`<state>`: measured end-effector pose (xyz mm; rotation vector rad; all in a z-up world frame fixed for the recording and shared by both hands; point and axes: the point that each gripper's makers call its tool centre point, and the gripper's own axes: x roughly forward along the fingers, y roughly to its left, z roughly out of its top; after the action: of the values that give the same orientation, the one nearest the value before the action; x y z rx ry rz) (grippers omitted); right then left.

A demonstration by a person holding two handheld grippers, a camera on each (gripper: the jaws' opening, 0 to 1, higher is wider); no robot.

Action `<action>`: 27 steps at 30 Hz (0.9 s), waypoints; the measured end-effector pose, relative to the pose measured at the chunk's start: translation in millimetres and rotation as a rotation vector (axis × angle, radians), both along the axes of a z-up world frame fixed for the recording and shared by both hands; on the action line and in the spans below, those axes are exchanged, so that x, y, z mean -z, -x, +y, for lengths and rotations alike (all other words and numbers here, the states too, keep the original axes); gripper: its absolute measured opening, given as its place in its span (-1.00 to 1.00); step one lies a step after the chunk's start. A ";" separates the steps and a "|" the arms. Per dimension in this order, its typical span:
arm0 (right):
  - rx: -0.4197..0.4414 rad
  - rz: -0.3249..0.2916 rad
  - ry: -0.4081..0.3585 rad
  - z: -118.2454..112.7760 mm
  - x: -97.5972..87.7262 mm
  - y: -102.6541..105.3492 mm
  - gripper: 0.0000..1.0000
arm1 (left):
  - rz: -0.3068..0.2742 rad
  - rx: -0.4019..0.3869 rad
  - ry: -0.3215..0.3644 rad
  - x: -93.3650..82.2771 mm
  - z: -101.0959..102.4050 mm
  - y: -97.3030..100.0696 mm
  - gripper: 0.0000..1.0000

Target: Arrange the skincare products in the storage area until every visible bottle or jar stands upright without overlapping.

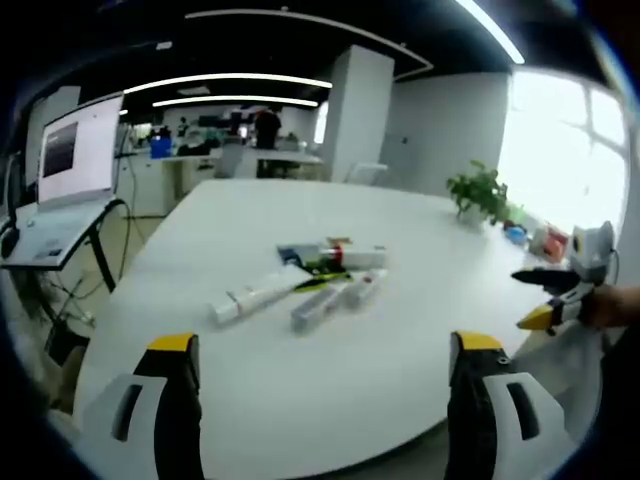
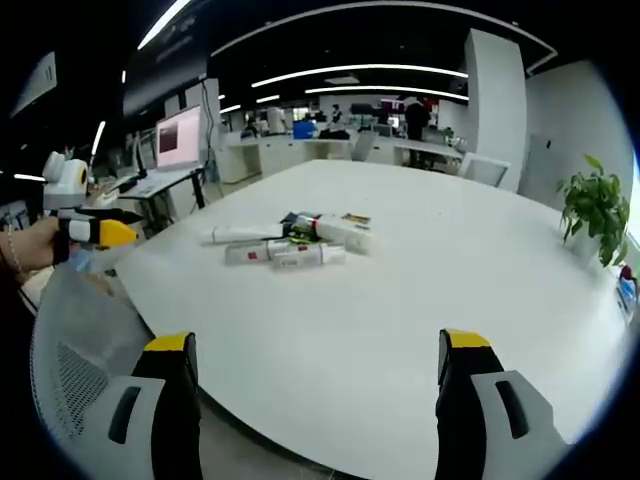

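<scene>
White tubes (image 1: 300,290) lie heaped mid-frame on the table (image 1: 400,390); both grippers (image 1: 325,350) (image 2: 315,350), released and empty, should lift the topmost first.

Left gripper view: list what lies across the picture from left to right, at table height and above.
Laptop screen → long white tube → cluster of skincare products → potted plant → right gripper, held beyond the table's right edge.

White skincare tubes (image 1: 305,287) lie flat, clustered and overlapping, mid-table
</scene>
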<state>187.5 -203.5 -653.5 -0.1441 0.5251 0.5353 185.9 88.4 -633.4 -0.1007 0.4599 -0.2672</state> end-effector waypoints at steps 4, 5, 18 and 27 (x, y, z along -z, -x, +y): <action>0.000 0.001 0.002 -0.4 0.9 -0.3 0.99 | 0.001 -0.001 -0.002 0.4 0.6 0.0 0.92; 0.000 0.001 0.003 -0.5 1.0 -0.4 0.99 | 0.001 -0.002 -0.001 0.6 0.9 -0.1 0.92; 0.001 0.005 0.002 -0.6 1.1 0.2 0.99 | 0.005 0.002 -0.007 0.3 -2.0 0.9 0.91; -0.001 0.008 0.002 0.0 1.3 0.4 0.99 | 0.007 0.004 -0.008 0.6 -2.4 1.0 0.90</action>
<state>187.1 -203.6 -654.8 -0.1438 0.5331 0.5365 184.9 85.9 -634.0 -0.0924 0.4678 -0.2690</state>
